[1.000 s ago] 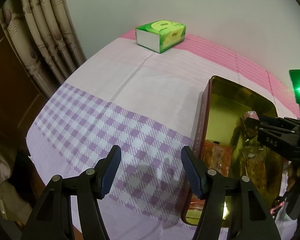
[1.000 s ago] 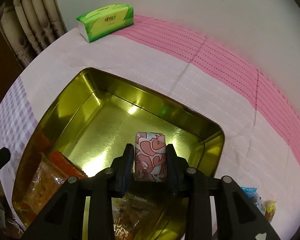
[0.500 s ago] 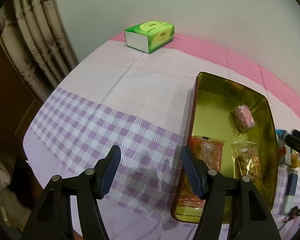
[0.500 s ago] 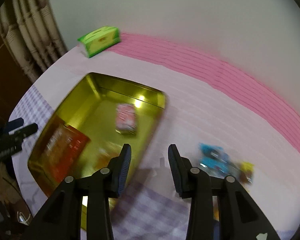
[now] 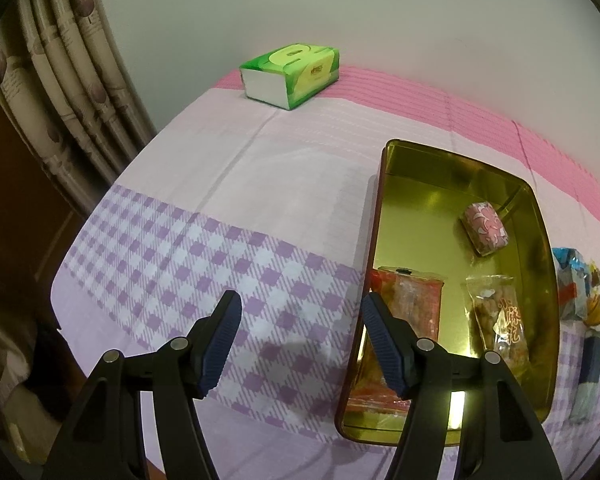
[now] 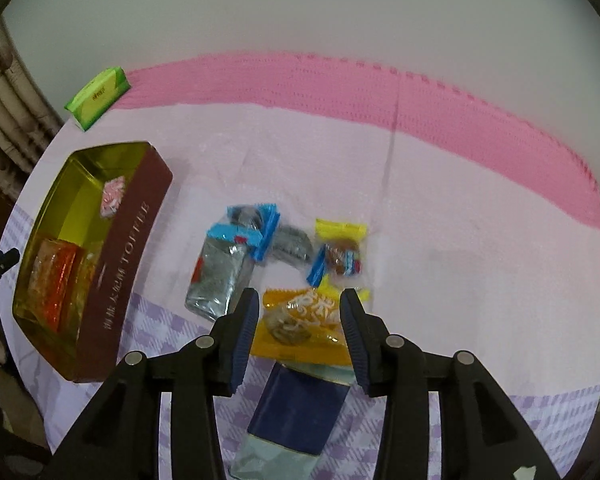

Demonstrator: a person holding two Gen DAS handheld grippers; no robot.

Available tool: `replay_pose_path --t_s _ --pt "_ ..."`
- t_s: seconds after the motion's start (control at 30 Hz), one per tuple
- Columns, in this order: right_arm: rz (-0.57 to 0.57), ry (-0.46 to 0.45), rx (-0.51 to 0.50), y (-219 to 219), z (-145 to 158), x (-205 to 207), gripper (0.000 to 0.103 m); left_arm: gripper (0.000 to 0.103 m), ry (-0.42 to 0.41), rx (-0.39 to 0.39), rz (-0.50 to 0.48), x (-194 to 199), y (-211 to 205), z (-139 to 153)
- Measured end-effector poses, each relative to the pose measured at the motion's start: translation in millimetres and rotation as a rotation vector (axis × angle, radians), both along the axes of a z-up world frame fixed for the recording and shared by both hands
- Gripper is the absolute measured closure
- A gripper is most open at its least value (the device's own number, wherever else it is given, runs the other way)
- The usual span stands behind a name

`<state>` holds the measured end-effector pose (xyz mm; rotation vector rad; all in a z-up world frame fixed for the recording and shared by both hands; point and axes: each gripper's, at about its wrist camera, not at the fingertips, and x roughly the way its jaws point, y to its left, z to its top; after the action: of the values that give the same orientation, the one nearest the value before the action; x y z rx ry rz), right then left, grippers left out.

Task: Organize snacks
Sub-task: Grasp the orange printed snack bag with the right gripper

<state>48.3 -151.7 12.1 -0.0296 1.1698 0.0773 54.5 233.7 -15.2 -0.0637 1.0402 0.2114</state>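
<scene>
A gold-lined toffee tin [image 5: 540, 236] [image 6: 132, 248] lies on the table and holds a pink patterned snack [image 5: 485, 229] [image 6: 113, 195], an orange packet [image 5: 408, 292] [image 6: 54, 276] and a clear nut packet [image 5: 498, 316]. Right of the tin lie loose snacks: a blue-edged silver pack [image 6: 222, 276], a yellow-ended candy [image 6: 340, 254], an orange-yellow packet [image 6: 300, 324] and a dark blue pack [image 6: 300, 408]. My right gripper [image 6: 298, 334] hovers over the orange-yellow packet with its jaws opening and nothing gripped. My left gripper [image 5: 300, 344] stands open and empty over the checked cloth, left of the tin.
A green tissue box [image 5: 290, 74] [image 6: 98, 96] sits at the far left corner by the wall. A curtain [image 5: 68, 92] hangs left of the table. The cloth-covered table's [image 5: 220, 208] left edge drops off near my left gripper.
The right gripper let go of the pink snack in the tin, swung right across the table to the loose snacks and widened its jaws. The left gripper barely moved.
</scene>
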Motion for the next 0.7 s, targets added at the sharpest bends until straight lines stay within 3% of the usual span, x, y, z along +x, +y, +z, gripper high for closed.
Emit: replay_pose_path --t_s 0.23,0.7 --pt "-0.016 0.024 0.002 -1.8 -23.4 3.4 0.06 0.039 0.0 0.003 -0.001 0.1 -1.0 -0.3" --pt "-0.014 0.004 0.029 -13.8 -29.5 -21.5 0.051 0.038 0.026 0.036 -0.026 -1.1 -10.2 -10.0"
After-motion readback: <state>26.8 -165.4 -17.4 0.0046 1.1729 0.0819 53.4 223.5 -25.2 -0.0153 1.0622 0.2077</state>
